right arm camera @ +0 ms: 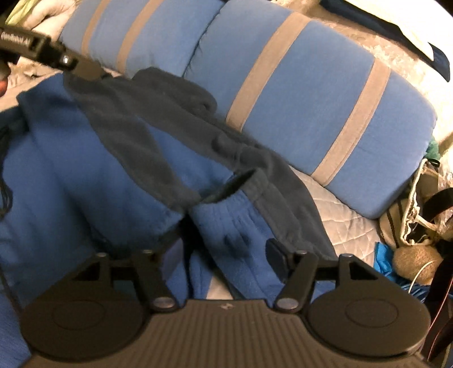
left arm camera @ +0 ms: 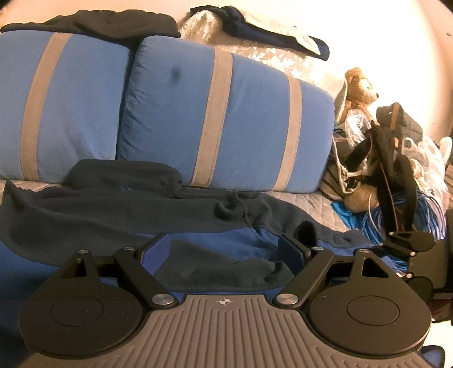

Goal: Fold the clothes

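Observation:
A blue and dark grey hoodie (left arm camera: 141, 209) lies spread on the sofa seat, its hood against the cushions. My left gripper (left arm camera: 225, 254) hovers low over its front edge, open wide, with dark grey cloth lying between the blue pads (left arm camera: 157, 252). In the right wrist view the hoodie (right arm camera: 70, 147) fills the left half. My right gripper (right arm camera: 226, 252) is open around a blue ribbed cuff (right arm camera: 226, 218). Its left finger is hidden by cloth; the right finger (right arm camera: 279, 257) shows. A black part of the left gripper (right arm camera: 42, 48) crosses the top left corner.
Two blue cushions with grey stripes (left arm camera: 226, 119) stand behind the hoodie. Dark clothes (left arm camera: 93, 22) lie on the backrest. To the right sit a teddy bear (left arm camera: 359, 87), bags (left arm camera: 396, 141) and coiled blue cable (left arm camera: 376, 215). Quilted grey cover (right arm camera: 339, 220) shows beside the garment.

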A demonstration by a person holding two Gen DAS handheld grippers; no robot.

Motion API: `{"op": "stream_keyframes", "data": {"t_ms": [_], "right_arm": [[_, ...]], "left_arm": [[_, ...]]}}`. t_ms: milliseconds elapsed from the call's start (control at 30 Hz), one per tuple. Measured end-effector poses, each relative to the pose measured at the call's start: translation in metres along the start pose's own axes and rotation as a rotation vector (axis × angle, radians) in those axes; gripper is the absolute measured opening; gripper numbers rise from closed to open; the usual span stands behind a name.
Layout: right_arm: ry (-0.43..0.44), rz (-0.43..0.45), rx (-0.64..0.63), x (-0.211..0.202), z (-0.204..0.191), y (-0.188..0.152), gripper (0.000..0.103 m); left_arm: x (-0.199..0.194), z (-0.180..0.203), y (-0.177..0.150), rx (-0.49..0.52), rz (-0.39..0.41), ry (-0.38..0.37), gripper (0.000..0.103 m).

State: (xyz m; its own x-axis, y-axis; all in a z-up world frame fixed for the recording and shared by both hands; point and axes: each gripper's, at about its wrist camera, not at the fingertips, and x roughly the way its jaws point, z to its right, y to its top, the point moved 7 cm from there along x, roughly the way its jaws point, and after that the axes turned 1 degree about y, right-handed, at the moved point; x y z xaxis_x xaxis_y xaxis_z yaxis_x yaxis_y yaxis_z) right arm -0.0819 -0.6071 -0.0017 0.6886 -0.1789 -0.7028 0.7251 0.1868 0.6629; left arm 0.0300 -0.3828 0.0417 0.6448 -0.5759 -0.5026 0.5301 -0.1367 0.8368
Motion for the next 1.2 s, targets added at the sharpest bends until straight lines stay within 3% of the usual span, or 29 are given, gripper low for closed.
{"op": "stream_keyframes", "data": {"t_ms": [200, 500, 633, 800, 900, 967, 1033, 1200], "right_arm": [[0.022, -0.019, -0.059, 0.01, 0.002, -0.003, 0.075], [0.243, -0.083, 0.029, 0.026, 0.022, -0.004, 0.068], [0.31, -0.063, 0.033, 0.018, 0.017, -0.01, 0.056], [0.381, -0.047, -0.005, 0.002, 0.007, -0.019, 0.054], [0.375, -0.029, -0.008, -0.004, 0.013, -0.018, 0.057], [0.346, -0.009, 0.002, -0.004, 0.02, -0.015, 0.069], [0.31, -0.002, 0.019, 0.001, 0.028, -0.012, 0.069], [0.336, -0.023, -0.016, 0.012, 0.02, -0.011, 0.065]], "left_arm": [[0.002, 0.0, -0.001, -0.001, 0.0, 0.0, 0.084], [0.006, 0.001, -0.002, 0.007, -0.013, 0.004, 0.084], [0.007, 0.001, -0.003, 0.01, -0.014, -0.003, 0.084], [0.008, 0.003, -0.003, 0.011, -0.018, -0.01, 0.084], [0.009, 0.004, -0.004, 0.018, -0.021, -0.013, 0.084], [0.009, 0.005, -0.004, 0.019, -0.022, -0.013, 0.084], [0.01, 0.005, -0.004, 0.02, -0.025, -0.011, 0.084], [0.013, 0.005, -0.006, 0.02, -0.032, -0.013, 0.084]]}}
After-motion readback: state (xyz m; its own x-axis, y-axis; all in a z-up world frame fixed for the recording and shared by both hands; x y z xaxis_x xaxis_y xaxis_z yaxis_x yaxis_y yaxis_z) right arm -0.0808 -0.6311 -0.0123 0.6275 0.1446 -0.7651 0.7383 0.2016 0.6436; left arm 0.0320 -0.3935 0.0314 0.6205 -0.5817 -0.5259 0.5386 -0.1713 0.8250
